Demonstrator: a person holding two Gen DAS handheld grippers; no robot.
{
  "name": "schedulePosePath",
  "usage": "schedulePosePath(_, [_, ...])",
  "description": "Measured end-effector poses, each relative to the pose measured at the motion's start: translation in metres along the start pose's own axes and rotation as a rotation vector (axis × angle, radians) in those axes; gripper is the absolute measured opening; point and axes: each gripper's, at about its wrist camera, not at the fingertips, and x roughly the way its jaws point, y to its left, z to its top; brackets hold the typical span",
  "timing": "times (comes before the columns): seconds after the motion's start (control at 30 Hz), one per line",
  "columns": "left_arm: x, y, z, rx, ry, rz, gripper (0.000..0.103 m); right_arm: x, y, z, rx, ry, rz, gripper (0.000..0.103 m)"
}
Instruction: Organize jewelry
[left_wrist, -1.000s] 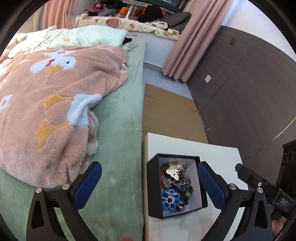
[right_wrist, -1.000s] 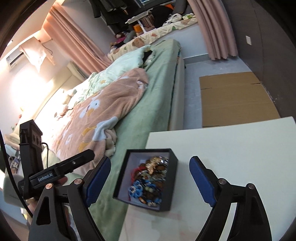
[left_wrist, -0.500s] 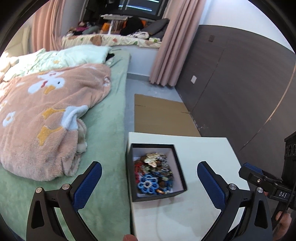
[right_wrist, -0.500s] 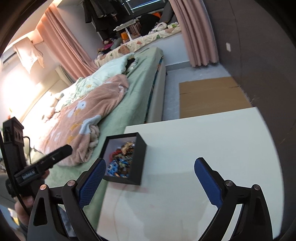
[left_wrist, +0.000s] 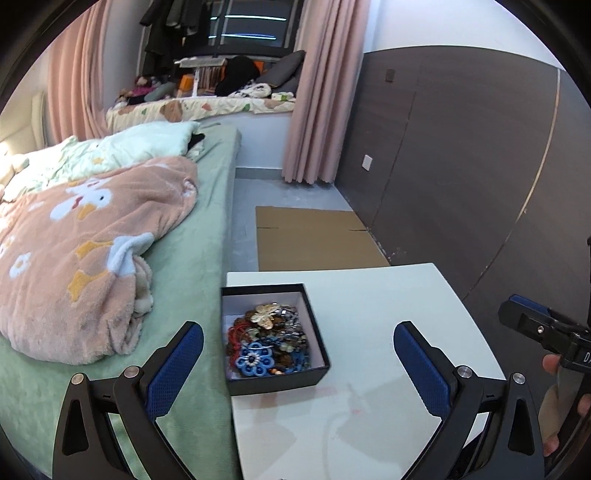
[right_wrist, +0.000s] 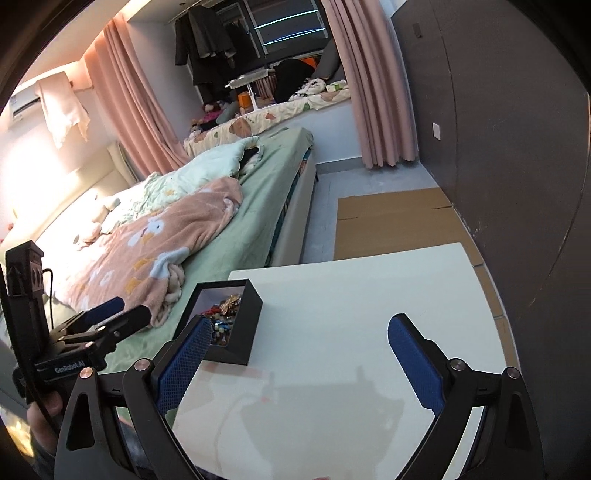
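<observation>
Jewelry (left_wrist: 266, 339) fills an open black box (left_wrist: 236, 387) at the left edge of the white desk (left_wrist: 369, 325), lower centre of the left wrist view. Left tool (left_wrist: 298, 363) and right tool (right_wrist: 300, 360) both gape wide, gripping nothing.

From my seat I see a smooth, faintly glossy white tabletop (left_wrist: 388, 317); a matt black card box (left_wrist: 273, 382) holding shiny metal and beaded jewellery (left_wrist: 267, 341); a fuzzy peach fleece blanket (left_wrist: 85, 254); textured blue rubber-like pads (right_wrist: 183, 363) on my grippers.
</observation>
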Motion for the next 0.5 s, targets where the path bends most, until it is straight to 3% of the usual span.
schedulePosePath(0.5, [-0.003,-0.016,0.002,0.034,-0.058,-0.004,0.103,-0.009,-0.002,0.0,-0.032,-0.004,-0.024,0.097])
